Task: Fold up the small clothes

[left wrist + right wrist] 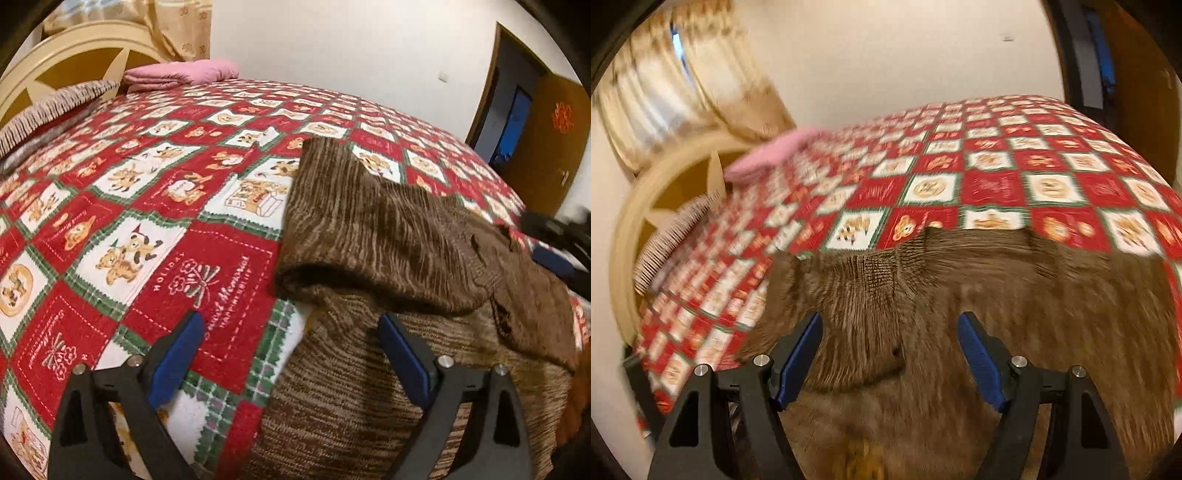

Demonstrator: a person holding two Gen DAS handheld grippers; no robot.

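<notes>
Blue-padded black left gripper (291, 339) stands spread wide at the bottom of its frame, gripping nothing, its right pad over the edge of the brown ribbed knit sweater (388, 240). The right gripper (890, 343), also spread and empty, hovers above that sweater, which lies partly folded on the red teddy-bear patchwork bedspread (147, 206).

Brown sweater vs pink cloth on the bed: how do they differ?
The brown sweater is a streaky knit; the pink cloth is plain and smooth. The sweater lies near, part folded over itself, right in front of the open left gripper and right gripper; the pink cloth is a neat flat stack far off by the headboard. The sweater looks bigger in view. Both rest on the red patterned bedspread; neither is gripped.
</notes>
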